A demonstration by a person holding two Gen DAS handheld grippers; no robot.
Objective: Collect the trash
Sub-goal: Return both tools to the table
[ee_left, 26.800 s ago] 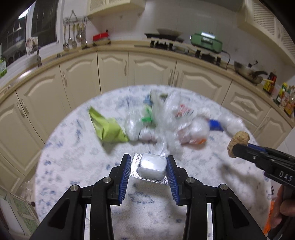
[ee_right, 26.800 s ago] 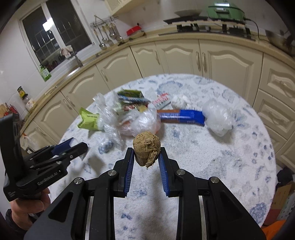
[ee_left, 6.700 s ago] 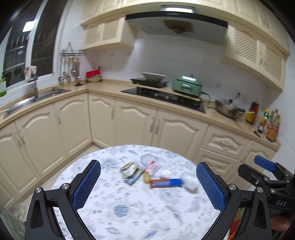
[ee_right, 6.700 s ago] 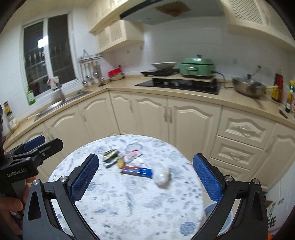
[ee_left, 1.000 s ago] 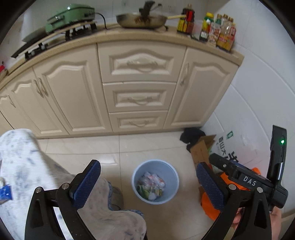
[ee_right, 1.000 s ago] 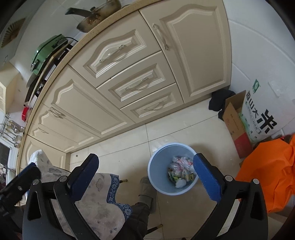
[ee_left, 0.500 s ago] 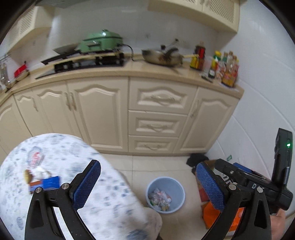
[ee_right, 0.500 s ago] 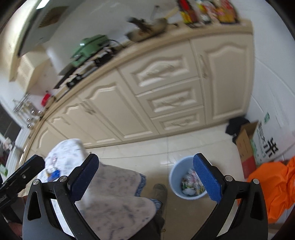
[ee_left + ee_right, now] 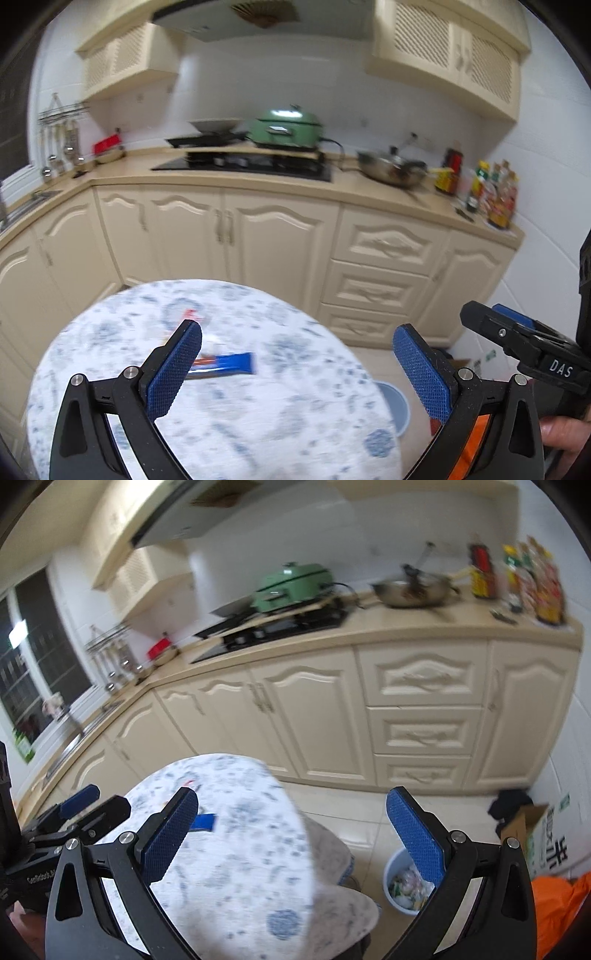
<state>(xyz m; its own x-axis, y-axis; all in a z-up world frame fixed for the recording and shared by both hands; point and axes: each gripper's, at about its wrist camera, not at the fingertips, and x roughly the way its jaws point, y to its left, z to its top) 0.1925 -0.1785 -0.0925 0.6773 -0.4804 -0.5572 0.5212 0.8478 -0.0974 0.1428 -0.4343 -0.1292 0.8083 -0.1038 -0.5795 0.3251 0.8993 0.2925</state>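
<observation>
My left gripper (image 9: pixel 297 367) hangs wide open and empty above the round table (image 9: pixel 258 424) with its blue-patterned white cloth. A blue wrapper (image 9: pixel 231 362) lies on the cloth past the left finger, with a red-and-white scrap (image 9: pixel 192 315) farther back; both are blurred. My right gripper (image 9: pixel 291 834) is also wide open and empty, over the table's right edge (image 9: pixel 325 849). A light blue bin (image 9: pixel 402 886) holding trash stands on the floor behind its right finger. The bin's rim (image 9: pixel 400 406) peeks out past the table in the left wrist view.
Cream cabinets (image 9: pixel 277 243) and a counter with a hob, a green cooker (image 9: pixel 284 127), a wok and bottles run behind the table. A cardboard box (image 9: pixel 532 830) and something orange (image 9: pixel 561 908) sit on the tiled floor at right. A hand (image 9: pixel 561 435) holds the right gripper.
Both views have swung up and left from the bin on the floor back toward the table. The bin has slid to the lower right. Both grippers stay open and empty.
</observation>
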